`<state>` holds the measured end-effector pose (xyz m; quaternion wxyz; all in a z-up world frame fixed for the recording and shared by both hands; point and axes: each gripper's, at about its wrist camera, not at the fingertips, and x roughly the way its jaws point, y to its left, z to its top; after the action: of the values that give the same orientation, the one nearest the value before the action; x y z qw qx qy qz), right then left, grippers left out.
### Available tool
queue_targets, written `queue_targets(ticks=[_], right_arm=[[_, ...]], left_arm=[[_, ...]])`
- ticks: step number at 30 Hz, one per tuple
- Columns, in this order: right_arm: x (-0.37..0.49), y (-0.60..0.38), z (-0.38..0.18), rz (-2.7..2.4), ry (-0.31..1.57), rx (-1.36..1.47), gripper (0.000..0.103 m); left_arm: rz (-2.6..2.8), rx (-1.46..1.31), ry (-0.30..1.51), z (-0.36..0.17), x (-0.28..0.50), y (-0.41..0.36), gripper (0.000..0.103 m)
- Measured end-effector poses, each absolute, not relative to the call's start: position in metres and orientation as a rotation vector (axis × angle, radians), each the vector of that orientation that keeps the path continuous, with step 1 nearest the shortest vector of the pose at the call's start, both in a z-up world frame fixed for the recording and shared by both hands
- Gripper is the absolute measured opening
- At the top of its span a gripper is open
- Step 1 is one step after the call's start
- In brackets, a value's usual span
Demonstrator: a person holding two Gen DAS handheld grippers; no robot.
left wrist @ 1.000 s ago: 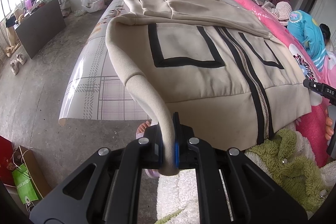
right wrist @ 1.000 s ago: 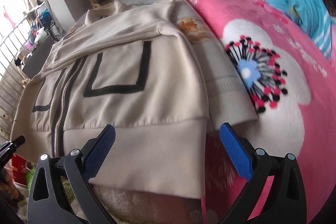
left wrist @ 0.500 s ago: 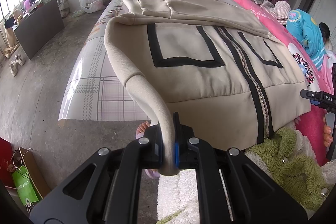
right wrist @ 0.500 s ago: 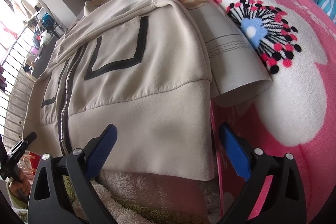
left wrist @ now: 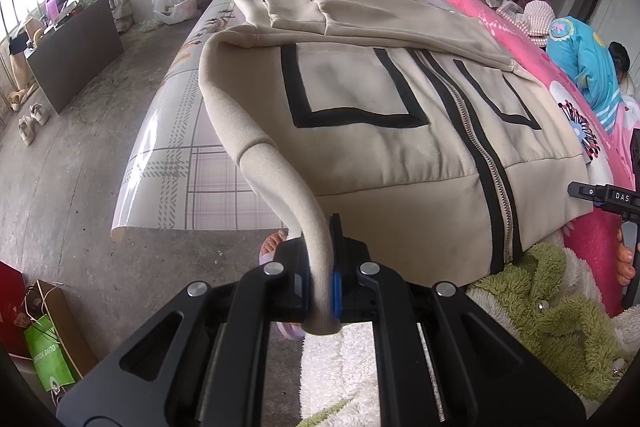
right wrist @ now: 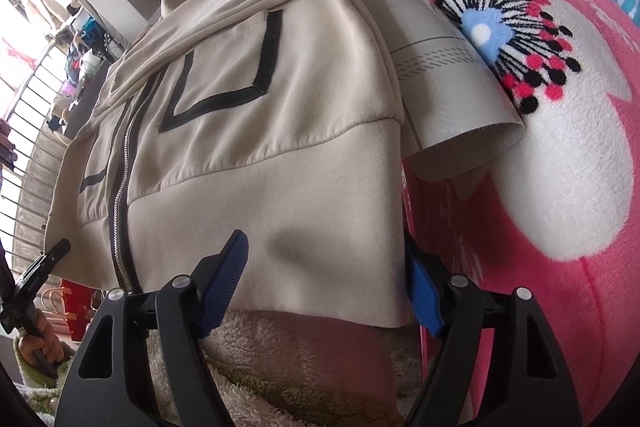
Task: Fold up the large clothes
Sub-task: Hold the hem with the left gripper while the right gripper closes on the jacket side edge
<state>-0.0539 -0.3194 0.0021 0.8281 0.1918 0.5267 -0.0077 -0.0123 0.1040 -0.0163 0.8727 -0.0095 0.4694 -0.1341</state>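
A cream zip jacket (left wrist: pixel 380 99) with black trim lies face up on the bed, its sleeves folded across the chest. In the left wrist view my left gripper (left wrist: pixel 320 291) is shut on the ribbed band at the jacket's near left hem corner, which rises off the bed into the jaws. In the right wrist view my right gripper (right wrist: pixel 320 279) straddles the jacket's (right wrist: pixel 280 115) near right hem corner. Its jaws are closing with the hem band between the blue pads (right wrist: pixel 222 269). The fabric bulges a little between them.
A pink flowered blanket (right wrist: pixel 540 147) lies right of the jacket. The patterned bed cover (left wrist: pixel 180 155) curls up at its near edge. Two people (left wrist: pixel 576 59) sit at the bed's far right. Bare concrete floor (left wrist: pixel 60 187) with a green bag (left wrist: pixel 50 359) is on the left. A fluffy green-and-white garment (left wrist: pixel 540 319) fills the foreground.
My right gripper has sunk onto the jacket's right hem corner and its jaws have narrowed around the band. The left gripper holds its corner as before.
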Motion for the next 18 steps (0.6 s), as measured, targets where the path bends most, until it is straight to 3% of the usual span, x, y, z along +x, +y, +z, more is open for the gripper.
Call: queue_targets(ticks=[18], right_arm=[[-0.064, -0.321, 0.001, -0.052, 1.155, 0.365, 0.037]], left_arm=[[-0.277, -0.019, 0.98, -0.018, -0.012, 0.104, 0.007]])
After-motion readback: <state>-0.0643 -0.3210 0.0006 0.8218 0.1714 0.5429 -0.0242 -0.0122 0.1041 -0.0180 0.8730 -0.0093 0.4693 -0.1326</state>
